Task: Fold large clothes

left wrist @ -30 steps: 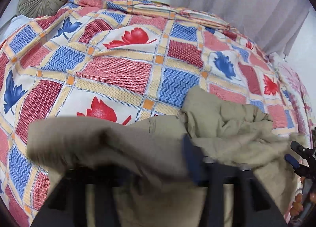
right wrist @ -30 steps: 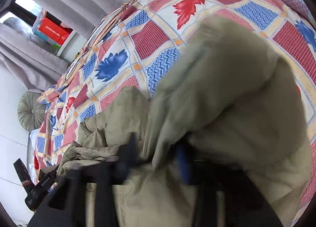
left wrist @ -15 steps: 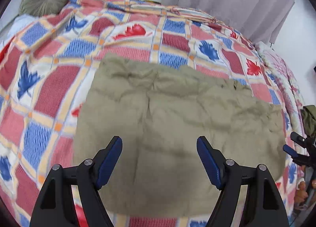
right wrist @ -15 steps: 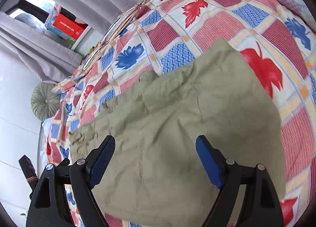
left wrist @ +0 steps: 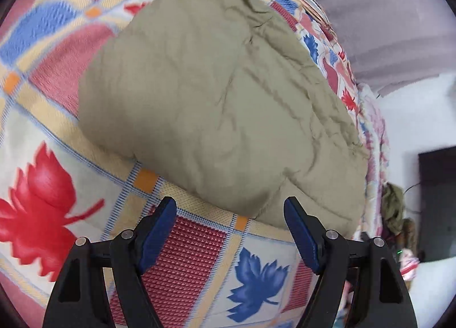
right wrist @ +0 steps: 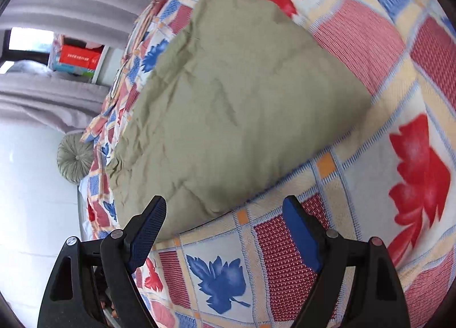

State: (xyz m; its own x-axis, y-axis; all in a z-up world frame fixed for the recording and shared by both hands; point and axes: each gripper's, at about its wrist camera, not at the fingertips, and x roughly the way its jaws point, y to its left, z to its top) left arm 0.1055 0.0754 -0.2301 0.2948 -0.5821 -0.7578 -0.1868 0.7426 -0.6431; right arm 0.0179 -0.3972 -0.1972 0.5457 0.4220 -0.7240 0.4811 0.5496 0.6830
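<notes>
Both hand-held grippers, left [left wrist: 229, 231] and right [right wrist: 225, 231], have let go of the garment [left wrist: 216, 105] and drawn back, jaws wide and empty. It now lies folded flat on the bed [left wrist: 182, 265], so this fold looks done. Its long axis runs side to side between the two grippers.

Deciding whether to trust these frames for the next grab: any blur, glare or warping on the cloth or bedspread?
Left wrist view: bedspread smeared at left, khaki cloth fairly sharp. Right wrist view: cloth crisp, bedspread slightly soft at right. Both bulge from fisheye; no glare on either.
</notes>
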